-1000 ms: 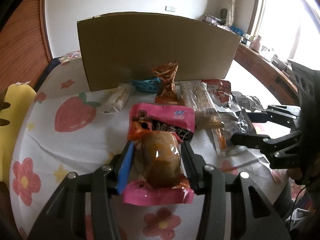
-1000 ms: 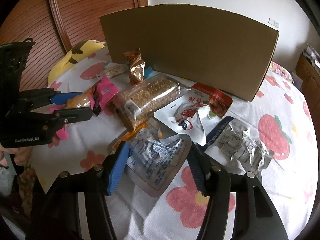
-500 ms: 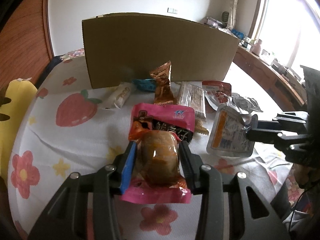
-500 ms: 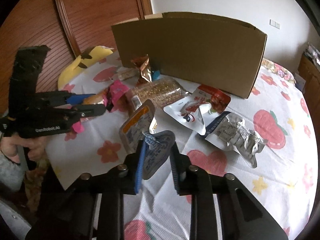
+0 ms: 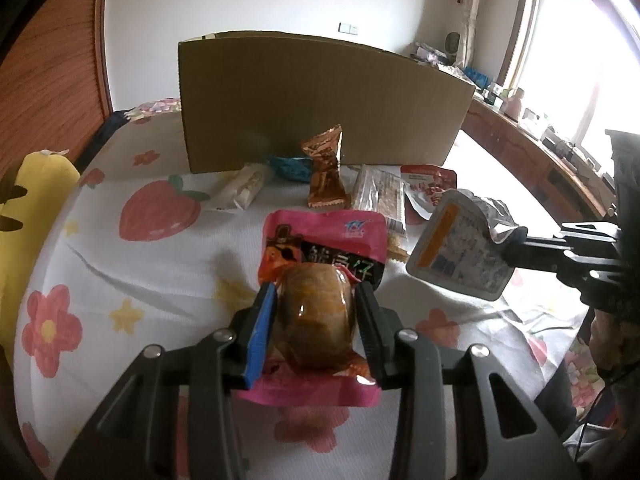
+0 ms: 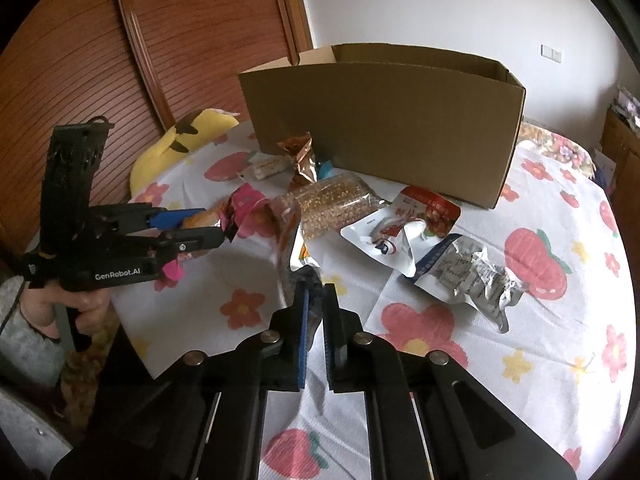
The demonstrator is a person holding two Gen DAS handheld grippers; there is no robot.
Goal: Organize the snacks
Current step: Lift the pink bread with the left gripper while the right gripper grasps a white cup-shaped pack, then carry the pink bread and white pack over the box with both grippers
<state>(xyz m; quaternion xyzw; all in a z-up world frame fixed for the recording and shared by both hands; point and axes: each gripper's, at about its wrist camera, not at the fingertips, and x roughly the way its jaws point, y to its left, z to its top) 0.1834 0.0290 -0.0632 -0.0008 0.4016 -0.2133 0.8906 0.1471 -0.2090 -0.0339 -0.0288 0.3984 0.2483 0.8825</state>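
Yellow plush toy (image 5: 30, 200): lying at the far left edge of the tabletop (image 5: 132, 280), on its strawberry-and-flower cloth.

Cardboard box (image 5: 320, 100): standing open-topped at the back.

White wrapped bar (image 5: 246, 186), teal packet (image 5: 290, 166), copper-foil packet (image 5: 326, 172): sitting just in front of the box, the copper one leaning upright.

Left gripper (image 5: 314, 304): jaws narrowed onto the pink snack pack (image 5: 324, 248), pressing its brown bulge from both sides; the jaws have just been closing a little further.

Clear cracker sleeve (image 5: 380, 196), red-and-white pouch (image 5: 426, 186): lying right of centre.

Right gripper (image 6: 316, 300): jaws nearly together, having just been closing, pinching the edge of the silver pouch with the orange stripe (image 5: 456, 252), which is hanging off the cloth.

Crumpled silver pouch (image 6: 468, 276): lying flat, farther right.
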